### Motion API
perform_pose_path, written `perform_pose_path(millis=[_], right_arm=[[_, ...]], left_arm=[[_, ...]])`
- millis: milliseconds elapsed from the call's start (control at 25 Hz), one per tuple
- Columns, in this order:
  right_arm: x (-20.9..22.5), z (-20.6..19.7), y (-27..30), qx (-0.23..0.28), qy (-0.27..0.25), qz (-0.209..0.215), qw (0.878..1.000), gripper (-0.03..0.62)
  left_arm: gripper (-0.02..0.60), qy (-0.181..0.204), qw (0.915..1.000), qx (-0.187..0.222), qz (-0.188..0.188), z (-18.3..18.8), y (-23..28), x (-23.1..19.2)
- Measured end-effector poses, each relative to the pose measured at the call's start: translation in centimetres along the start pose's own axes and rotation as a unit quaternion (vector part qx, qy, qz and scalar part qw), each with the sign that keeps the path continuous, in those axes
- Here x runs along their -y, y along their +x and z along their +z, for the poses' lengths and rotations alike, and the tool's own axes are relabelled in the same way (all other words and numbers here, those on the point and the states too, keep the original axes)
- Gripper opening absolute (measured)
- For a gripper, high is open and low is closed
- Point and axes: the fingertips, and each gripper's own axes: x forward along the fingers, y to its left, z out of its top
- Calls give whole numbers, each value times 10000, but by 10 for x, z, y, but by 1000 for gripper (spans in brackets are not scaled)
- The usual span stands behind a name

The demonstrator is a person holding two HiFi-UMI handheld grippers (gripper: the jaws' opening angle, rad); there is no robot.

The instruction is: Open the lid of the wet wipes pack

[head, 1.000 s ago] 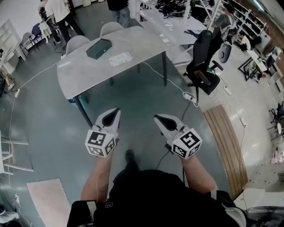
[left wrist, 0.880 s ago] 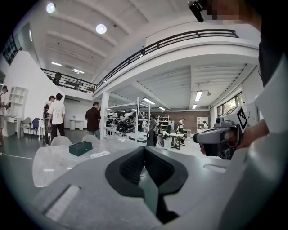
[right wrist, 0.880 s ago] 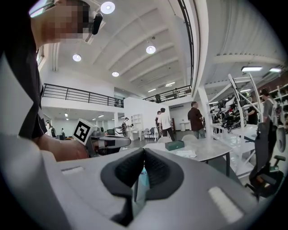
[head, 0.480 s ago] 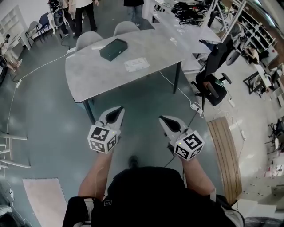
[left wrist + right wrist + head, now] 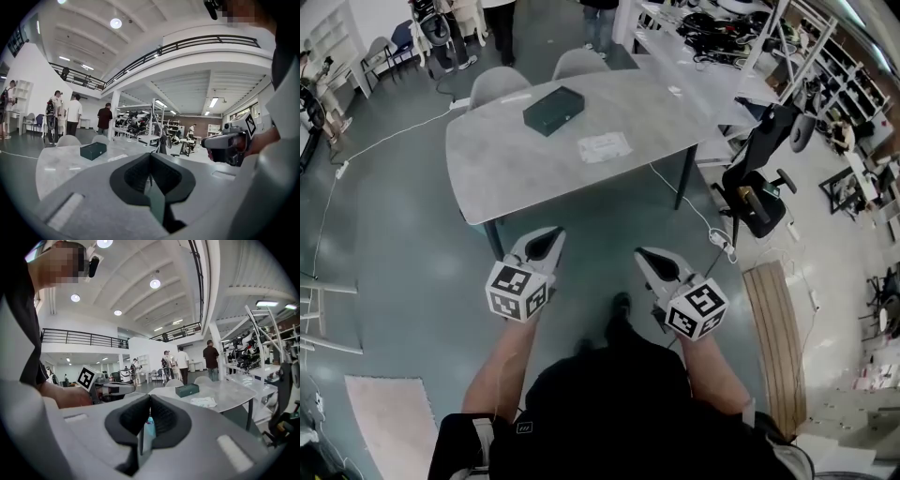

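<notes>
**Head view, with both tool views.** Step in hand, as judged: the approach, with the lid not yet touched.

- **Tools:** The left tool [image 5: 553, 232] and right tool [image 5: 640, 252] are held side by side at lower centre, above the floor and well short of the desk [image 5: 487, 159]. Each has its jaws closed together with nothing between them.
- **Task item:** The wet wipes pack [image 5: 605, 146], taken to be the flat white item, lies on the desk at upper centre. It is near a dark green box [image 5: 553, 111] but apart from it.
- **Next move, as judged:** Reach the near desk edge, part one tool's jaws for the lid flap, and steady the pack with the other.
- **Surroundings:** Two chairs [image 5: 497, 86] stand behind the desk and a black office chair [image 5: 755, 183] stands at right. A cable [image 5: 717, 240] lies on the floor ahead, and people [image 5: 455, 28] stand at upper left. Nothing rests on the pack.
</notes>
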Motion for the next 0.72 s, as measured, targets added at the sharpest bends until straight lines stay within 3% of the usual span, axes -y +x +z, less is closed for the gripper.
perform_pose_path(millis=[440, 720], right_arm=[[89, 6, 77, 72, 136, 317, 9994, 3], [184, 11, 127, -87, 356, 504, 9981, 3]], left_arm=[[9, 70, 9991, -246, 330, -1, 73, -59], [9, 96, 9979, -375, 515, 20, 170, -98]])
